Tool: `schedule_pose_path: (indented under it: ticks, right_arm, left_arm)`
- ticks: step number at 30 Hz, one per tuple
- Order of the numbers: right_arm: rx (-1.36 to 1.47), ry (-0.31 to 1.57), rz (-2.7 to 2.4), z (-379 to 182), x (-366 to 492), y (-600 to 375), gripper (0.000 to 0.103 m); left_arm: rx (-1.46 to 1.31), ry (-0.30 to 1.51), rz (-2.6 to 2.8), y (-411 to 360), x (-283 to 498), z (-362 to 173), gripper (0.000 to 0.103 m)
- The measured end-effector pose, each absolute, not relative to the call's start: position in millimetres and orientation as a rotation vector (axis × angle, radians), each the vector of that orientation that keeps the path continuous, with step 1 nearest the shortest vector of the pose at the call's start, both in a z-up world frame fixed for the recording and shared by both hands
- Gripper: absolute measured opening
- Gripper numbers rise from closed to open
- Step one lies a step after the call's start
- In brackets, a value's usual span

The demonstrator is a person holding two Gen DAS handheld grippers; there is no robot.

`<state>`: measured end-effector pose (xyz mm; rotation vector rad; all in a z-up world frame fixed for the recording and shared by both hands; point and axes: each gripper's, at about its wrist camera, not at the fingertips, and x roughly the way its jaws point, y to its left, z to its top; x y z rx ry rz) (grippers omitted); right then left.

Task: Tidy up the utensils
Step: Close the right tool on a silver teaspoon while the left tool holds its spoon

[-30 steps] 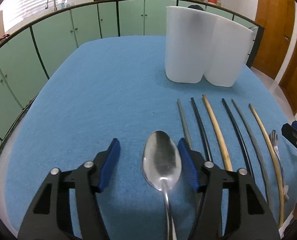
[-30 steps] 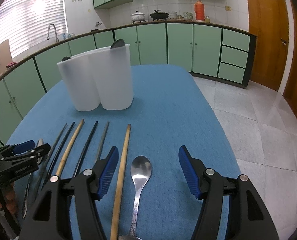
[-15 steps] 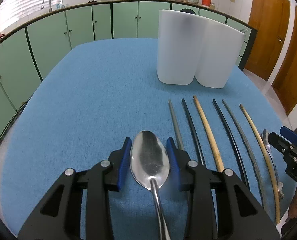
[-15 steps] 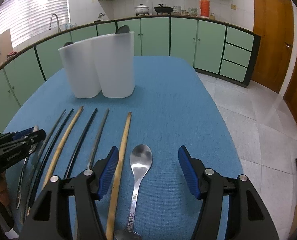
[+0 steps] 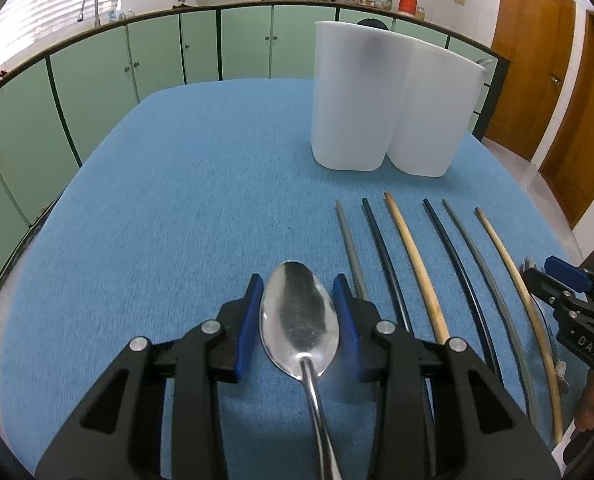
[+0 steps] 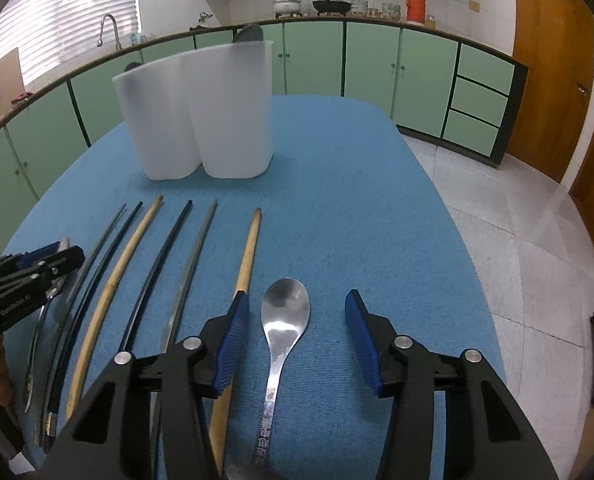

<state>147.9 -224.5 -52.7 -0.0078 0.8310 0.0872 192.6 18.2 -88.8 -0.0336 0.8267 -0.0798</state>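
My left gripper (image 5: 297, 286) is shut on the bowl of a large steel spoon (image 5: 299, 320), both blue pads against its edges; the handle runs back under the gripper. My right gripper (image 6: 296, 300) straddles a smaller steel spoon (image 6: 285, 312) lying on the blue cloth. Its jaws are closing, and the pads stand clear of the spoon on both sides. Several chopsticks (image 5: 415, 268) lie side by side between the two spoons, also visible as chopsticks (image 6: 113, 280) in the right wrist view. A white two-compartment holder (image 5: 389, 104) stands upright beyond them.
The blue-covered table (image 6: 357, 200) ends close to the right of the smaller spoon, with tiled floor (image 6: 517, 240) beyond. Dark utensil tips (image 6: 249, 34) poke above the holder (image 6: 201, 116). Green cabinets ring the room. The other gripper (image 5: 557, 288) shows at the right edge.
The left jaws closed from wide open onto the large spoon's bowl and have held there. The right jaws narrowed around the smaller spoon. Both hands stayed about where they were.
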Motion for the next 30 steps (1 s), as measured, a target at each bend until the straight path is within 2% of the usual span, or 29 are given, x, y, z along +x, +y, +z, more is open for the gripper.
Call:
schedule_pose_path:
  ticks: [18, 19, 21, 30]
  right_arm:
    - [-0.022, 0.872, 0.048, -54, 155, -215, 0.040]
    - [-0.017, 0.871, 0.055, -54, 154, -215, 0.033]
    - [-0.006, 0.872, 0.067, -54, 154, -215, 0.027]
    - [0.020, 0.822, 0.078, -44, 140, -221, 0.026]
  left_arm:
    - [-0.039, 0.822, -0.094, 23, 192, -91, 0.035]
    - [-0.037, 0.821, -0.093, 23, 192, -91, 0.035]
    - [-0.035, 0.820, -0.092, 22, 192, -91, 0.035]
    - [-0.060, 0.790, -0.098, 24, 185, -82, 0.035]
